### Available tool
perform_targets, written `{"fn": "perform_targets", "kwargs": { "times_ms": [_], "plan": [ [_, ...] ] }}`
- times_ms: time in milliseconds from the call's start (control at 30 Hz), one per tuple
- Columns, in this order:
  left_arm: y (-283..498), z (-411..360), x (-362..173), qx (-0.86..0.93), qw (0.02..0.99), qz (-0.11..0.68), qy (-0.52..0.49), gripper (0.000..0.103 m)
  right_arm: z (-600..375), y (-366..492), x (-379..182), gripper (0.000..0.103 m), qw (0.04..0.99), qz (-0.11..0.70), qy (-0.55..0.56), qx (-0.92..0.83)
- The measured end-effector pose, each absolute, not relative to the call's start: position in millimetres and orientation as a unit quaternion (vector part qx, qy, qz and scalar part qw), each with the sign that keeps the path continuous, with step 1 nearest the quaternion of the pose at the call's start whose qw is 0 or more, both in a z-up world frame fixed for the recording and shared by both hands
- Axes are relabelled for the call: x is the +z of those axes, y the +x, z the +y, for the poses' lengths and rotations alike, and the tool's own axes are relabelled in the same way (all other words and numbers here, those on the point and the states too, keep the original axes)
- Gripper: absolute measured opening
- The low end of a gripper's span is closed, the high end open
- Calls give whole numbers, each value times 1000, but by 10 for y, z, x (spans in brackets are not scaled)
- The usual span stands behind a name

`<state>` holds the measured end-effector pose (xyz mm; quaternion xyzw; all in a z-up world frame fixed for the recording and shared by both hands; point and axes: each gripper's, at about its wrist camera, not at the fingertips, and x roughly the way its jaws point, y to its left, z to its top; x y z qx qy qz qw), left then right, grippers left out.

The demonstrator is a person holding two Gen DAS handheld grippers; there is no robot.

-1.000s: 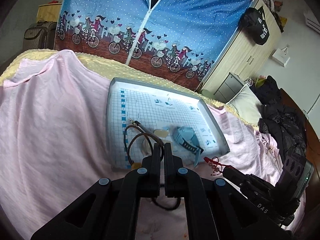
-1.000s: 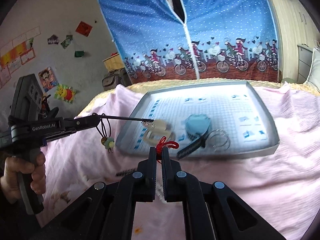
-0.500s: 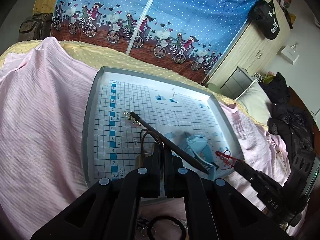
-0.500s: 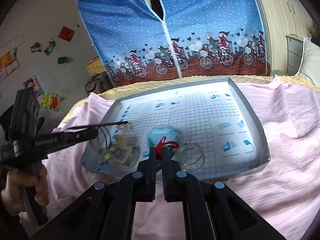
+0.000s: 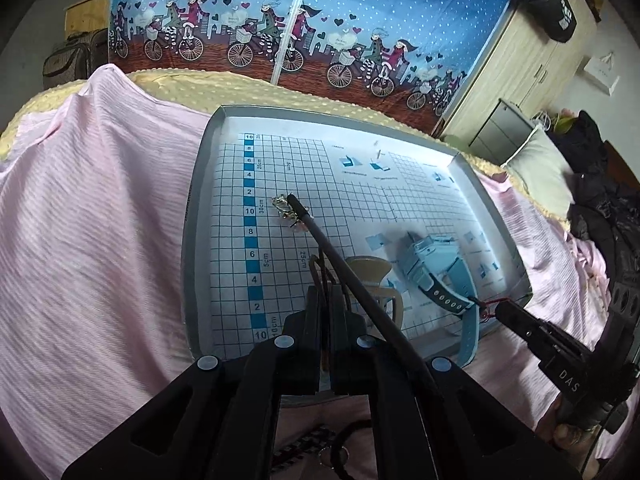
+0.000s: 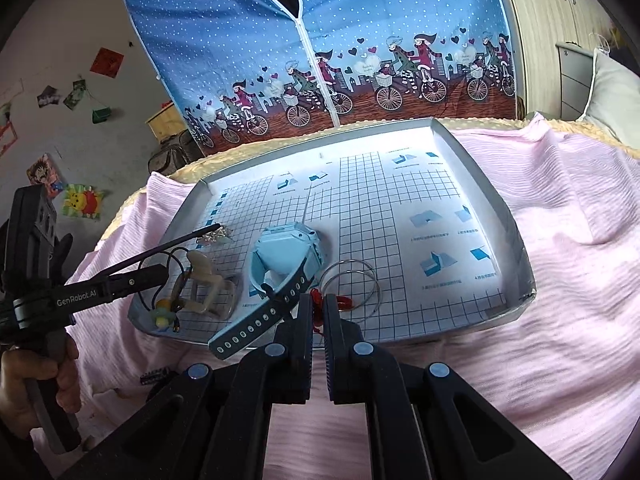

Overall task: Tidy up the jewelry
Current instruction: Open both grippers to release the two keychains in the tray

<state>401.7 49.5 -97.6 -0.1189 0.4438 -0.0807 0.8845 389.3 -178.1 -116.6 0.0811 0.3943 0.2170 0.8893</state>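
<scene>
Nearest, in the right wrist view: right gripper (image 6: 318, 300) with jaws almost together, pinching a knotted red cord (image 6: 344, 302) right at the near rim of the shallow grey tray lined with gridded paper (image 6: 516, 240). Just ahead and slightly right of those fingertips, a pair of thin silver wire hoops (image 6: 352, 280) lying flat on the grid, seemingly tied to that cord, though the join is too small to confirm.

To the left, left gripper (image 5: 325, 292) closed on a dark looped cord with a yellow-green bead (image 6: 162, 318), the bead hanging over the tray's near left corner. Alongside its fingers, a thin black rod with a small gold ornament at its tip (image 5: 286, 206); whether actually clamped, cannot tell. Long axis running forward from the gripper, tip resting on or just over the grid's left part.

Between the two grippers, on the tray: a translucent beige claw clip (image 6: 208, 280), then a pale blue wristwatch with a perforated strap (image 6: 284, 256), strap end overhanging the near rim.

Beyond, bare grid across the far and right parts.

Judged: placing in hand. Decisive relation: load already over the tray for both hands, so mostly downward, then release.
</scene>
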Motion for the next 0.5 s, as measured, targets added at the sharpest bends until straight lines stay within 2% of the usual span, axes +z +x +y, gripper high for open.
{"fn": "perform_targets", "kwargs": {
  "times_ms": [33, 100, 133, 167, 200, 300, 333, 367, 433, 500],
  "plan": [
    [4009, 477, -984, -78, 884, 446, -113, 4, -1788, 3895, -1164, 6, 889, 395, 81, 215],
    [3984, 456, -994, -71, 884, 451, -103, 16, -1810, 3913, -1160, 9, 889, 397, 83, 213],
    [3961, 459, -992, -68, 884, 450, -101, 30, -1822, 3917, -1152, 12, 889, 398, 85, 212],
    [3927, 467, -986, -64, 886, 447, -102, 41, -1839, 3916, -1145, 19, 889, 398, 87, 210],
    [3901, 474, -983, -61, 887, 445, -102, 44, -1858, 3914, -1134, 27, 890, 396, 89, 209],
    [3840, 504, -959, -58, 887, 446, -104, 47, -1888, 3901, -1078, 39, 894, 387, 91, 208],
    [3829, 514, -940, -55, 888, 445, -104, 54, -1894, 3894, -1056, 41, 895, 385, 90, 207],
    [3795, 531, -915, -52, 890, 439, -106, 67, -1899, 3880, -1028, 47, 897, 380, 87, 206],
    [3715, 568, -850, -53, 896, 426, -112, 82, -1908, 3841, -969, 57, 903, 369, 81, 202],
    [3631, 595, -775, -51, 902, 412, -117, 85, -1910, 3797, -907, 70, 908, 360, 76, 199]
  ]
}}
